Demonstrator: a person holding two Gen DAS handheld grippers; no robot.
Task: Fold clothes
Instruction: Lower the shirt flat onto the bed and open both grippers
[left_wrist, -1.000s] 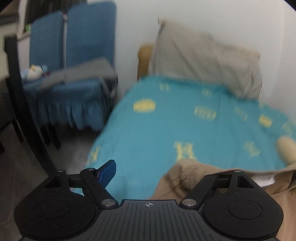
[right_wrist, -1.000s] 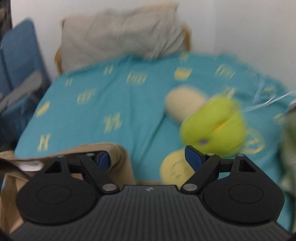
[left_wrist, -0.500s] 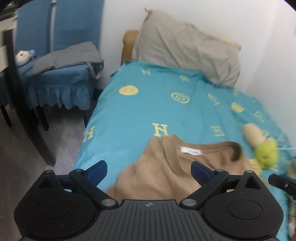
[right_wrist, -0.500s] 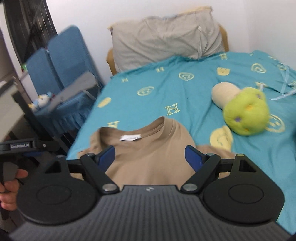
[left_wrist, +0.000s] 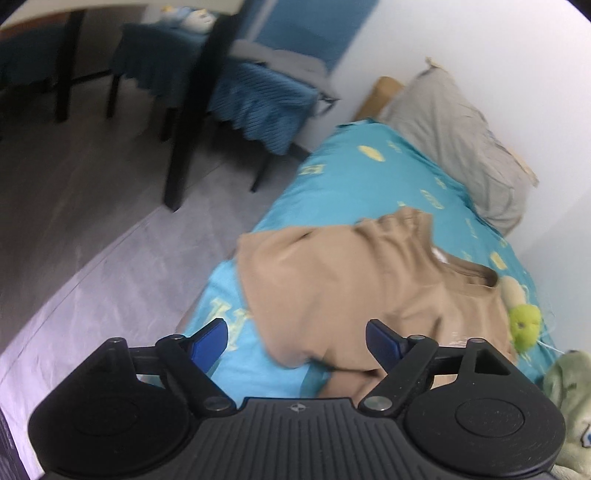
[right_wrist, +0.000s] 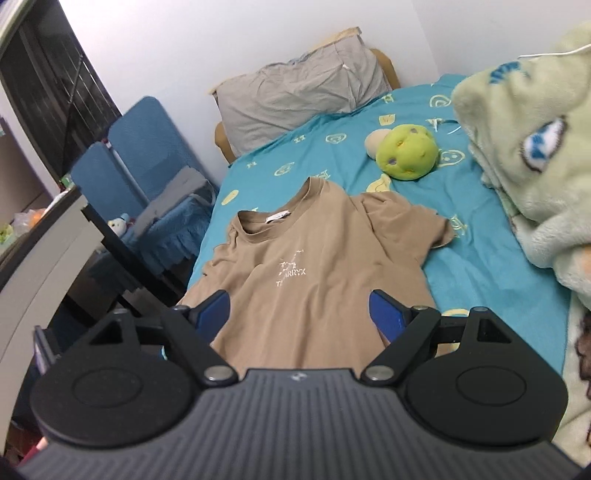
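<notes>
Now the tan short-sleeved cotton T-shirt (right_wrist: 314, 266) lies front-up on the teal patterned bedsheet (right_wrist: 480, 206), collar toward 11 o'clock, long axis from 5 to 11. Both the left gripper (left_wrist: 295, 341) and right gripper (right_wrist: 300, 312) hang spread apart, holding nothing. Probably best: flatten the sleeves first, then pinch a side edge.
</notes>
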